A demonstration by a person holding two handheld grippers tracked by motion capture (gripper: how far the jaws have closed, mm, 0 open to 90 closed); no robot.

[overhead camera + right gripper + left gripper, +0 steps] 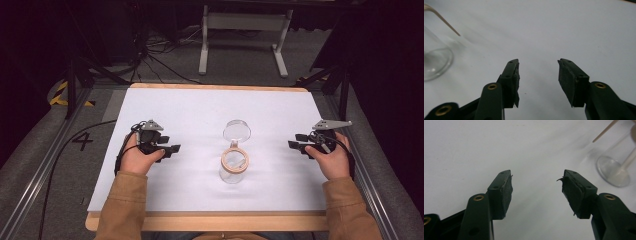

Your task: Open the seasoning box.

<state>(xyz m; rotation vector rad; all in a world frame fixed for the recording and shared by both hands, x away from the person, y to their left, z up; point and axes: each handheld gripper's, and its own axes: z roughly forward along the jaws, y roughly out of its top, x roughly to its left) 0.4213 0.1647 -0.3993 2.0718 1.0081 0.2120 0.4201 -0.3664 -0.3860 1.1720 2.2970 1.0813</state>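
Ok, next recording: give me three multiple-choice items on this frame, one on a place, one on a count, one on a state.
1. Where is the glass jar with the wooden rim?
A. between the two grippers
B. at the table's far left corner
C. on the floor

2. How many clear glass vessels stand on the white tabletop?
A. one
B. two
C. four

3. What state is the left gripper in?
A. shut on the jar
B. shut on nothing
C. open, holding nothing

Answers:
1. A: in the high view it stands midway between the left gripper and the right gripper.
2. B: a second glass stands just behind the jar.
3. C: its fingers stand apart over bare table.
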